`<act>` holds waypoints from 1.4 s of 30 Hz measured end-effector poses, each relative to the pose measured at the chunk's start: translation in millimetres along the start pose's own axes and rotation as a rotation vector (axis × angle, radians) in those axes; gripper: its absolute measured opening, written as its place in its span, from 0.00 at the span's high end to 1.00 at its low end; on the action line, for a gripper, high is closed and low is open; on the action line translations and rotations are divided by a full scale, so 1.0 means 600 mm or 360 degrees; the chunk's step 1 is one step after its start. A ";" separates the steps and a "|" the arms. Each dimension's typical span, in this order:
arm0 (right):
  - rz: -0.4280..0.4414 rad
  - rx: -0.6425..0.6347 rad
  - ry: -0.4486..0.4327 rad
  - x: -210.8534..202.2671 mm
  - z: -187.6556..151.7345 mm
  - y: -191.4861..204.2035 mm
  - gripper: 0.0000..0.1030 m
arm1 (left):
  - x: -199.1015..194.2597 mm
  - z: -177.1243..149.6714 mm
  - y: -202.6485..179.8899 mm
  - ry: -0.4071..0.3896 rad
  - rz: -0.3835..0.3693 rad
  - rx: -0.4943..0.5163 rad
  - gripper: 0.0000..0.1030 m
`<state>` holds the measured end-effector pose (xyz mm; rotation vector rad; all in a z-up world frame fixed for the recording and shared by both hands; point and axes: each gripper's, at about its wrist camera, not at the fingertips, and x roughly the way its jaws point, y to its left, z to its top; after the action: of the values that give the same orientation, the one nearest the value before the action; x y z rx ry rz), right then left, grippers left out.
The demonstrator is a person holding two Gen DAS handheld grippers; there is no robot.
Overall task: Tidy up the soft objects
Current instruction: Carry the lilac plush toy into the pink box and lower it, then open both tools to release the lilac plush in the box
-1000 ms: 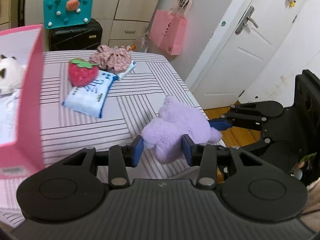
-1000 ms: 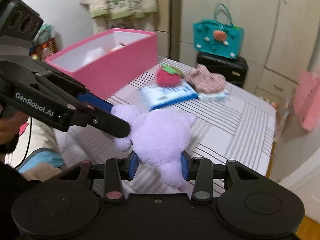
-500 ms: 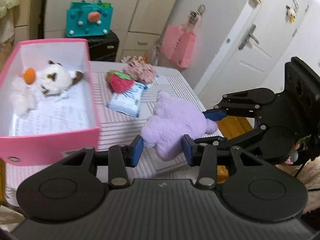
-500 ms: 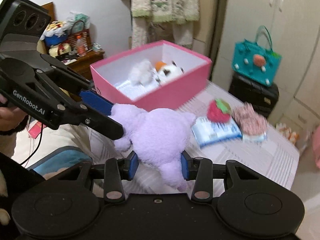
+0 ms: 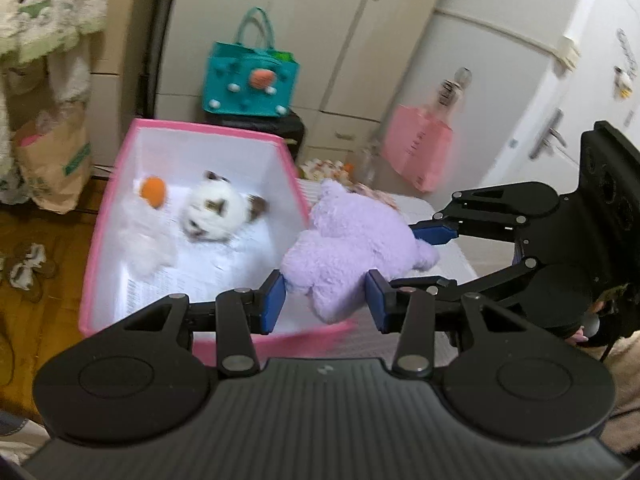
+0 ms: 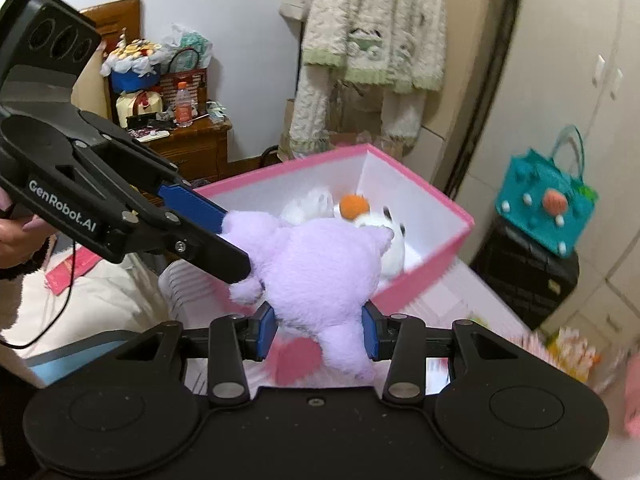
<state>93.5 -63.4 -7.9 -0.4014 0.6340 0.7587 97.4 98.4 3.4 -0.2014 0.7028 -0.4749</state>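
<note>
A purple plush toy point(image 5: 352, 248) is held in the air by both grippers at once. The left gripper point(image 5: 324, 300) is clamped on one lower limb, and the right gripper point(image 6: 318, 330) is clamped on the opposite end of the body.

A second ago the toy was held low over the striped bedcover, with the pink storage box point(image 5: 120, 184) off to one side. Now the toy has been carried up and across, so that it hangs at the box's near corner, partly over the pink rim. By this judgement, the carry is nearly done and only the lowering and release remain.

Inside the box, a white-and-brown plush cat point(image 5: 216, 214) and a white plush with an orange ball point(image 5: 154, 194) are already lying.

The toy's long axis runs roughly level between the two grippers. Its eared head point(image 6: 376, 240) is pointed towards the box interior.
</note>
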 end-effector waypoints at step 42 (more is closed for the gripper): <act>0.0359 -0.0203 0.0230 0.194 0.106 -0.094 0.35 | 0.047 0.018 0.067 0.0086 0.0464 0.0135 0.40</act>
<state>224.1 -7.5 -30.9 -0.5105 0.7771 0.9946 137.7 120.3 -17.9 -0.0050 0.7494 -0.2310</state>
